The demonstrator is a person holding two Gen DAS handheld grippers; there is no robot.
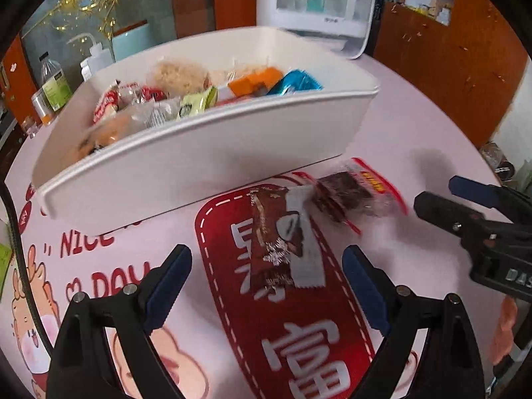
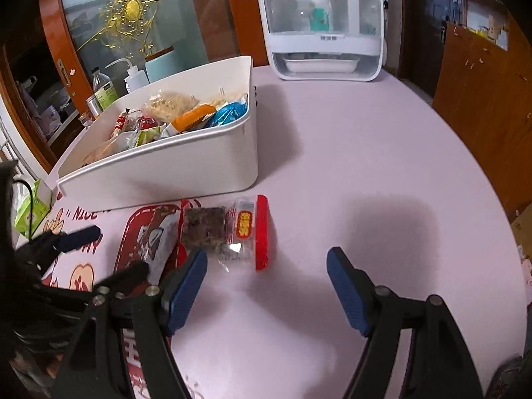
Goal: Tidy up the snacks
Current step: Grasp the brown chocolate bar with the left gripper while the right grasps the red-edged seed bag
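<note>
Blue-padded fingers of my left gripper (image 1: 267, 286) frame the bottom of the left wrist view, spread wide and holding nothing; neither pad touches anything. Between and just ahead of them a brown-and-white chocolate packet (image 1: 282, 236) lies flat on the pink printed tablecloth (image 1: 415, 126), over its red label graphic. It sits inside the span of my jaws, so I judge it to be the piece I am lined up to take.

To the right of it, overlapping its far end, lies a clear packet with red edges (image 1: 352, 193) showing dark contents. Farther right again, my right gripper (image 1: 445, 196) comes in from the edge of that view. In its own camera the right gripper (image 2: 266, 279) is also spread wide and empty; its left pad sits close to the near edge of the clear packet, though I cannot tell whether it touches.

As for progress: the white bin (image 1: 206, 156) behind the two packets already holds a heap of wrapped snacks, among them an orange packet (image 1: 256, 79) and a blue packet (image 1: 296, 81) at its right end. So most of the sorting looks done. What is left, as far as I can see, is these two loose packets lying just in front of the bin's near wall. Beyond the bin a white appliance with a clear hood (image 2: 324, 23) stands apart from the job.
</note>
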